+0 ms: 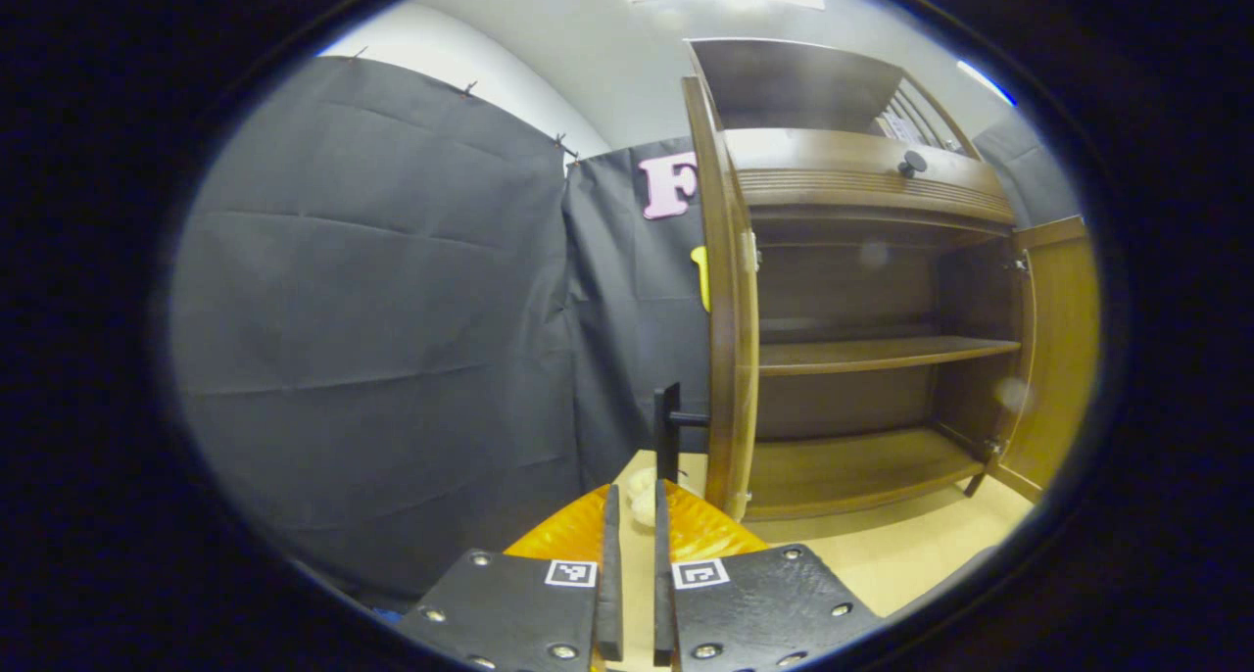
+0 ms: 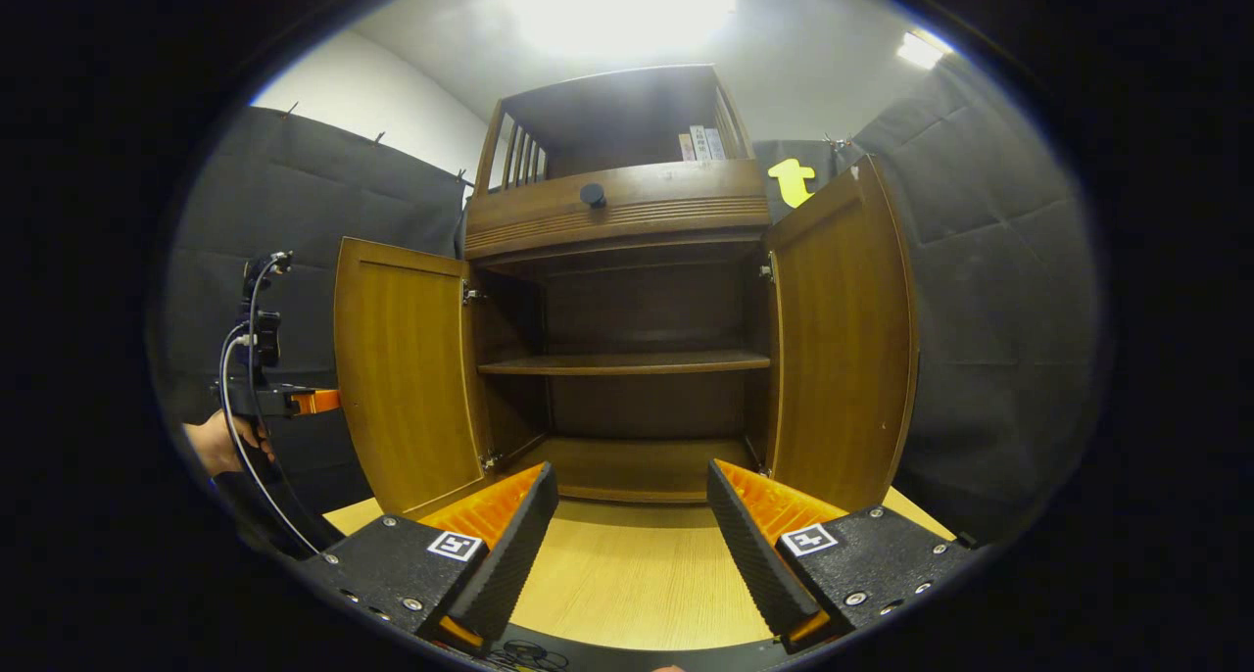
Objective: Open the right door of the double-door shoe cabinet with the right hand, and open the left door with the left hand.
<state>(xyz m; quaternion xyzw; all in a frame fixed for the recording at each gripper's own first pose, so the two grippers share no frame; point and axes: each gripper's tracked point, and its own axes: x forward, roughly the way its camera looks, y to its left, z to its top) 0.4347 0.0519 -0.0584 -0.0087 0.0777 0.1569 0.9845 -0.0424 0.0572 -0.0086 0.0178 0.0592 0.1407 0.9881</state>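
The cabinet (image 2: 627, 359) stands on the table (image 2: 637, 574), left door (image 2: 407, 378) and right door (image 2: 843, 339) both swung wide. The left gripper (image 1: 635, 515) has its fingers nearly together on the thin handle (image 1: 669, 432) at the left door's edge; whether they actually press it, I cannot tell. The right gripper (image 2: 632, 525) hangs spread, holding nothing. Best now to part the left fingers and draw straight back, so the door stays put.

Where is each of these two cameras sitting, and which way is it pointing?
Left gripper view: rides the left tool, beside the left door, looking along its edge at the handle.
Right gripper view: rides the right tool, facing the cabinet head-on; a hand holds the other tool.
Shared: open doors, shelves, drawer knob.
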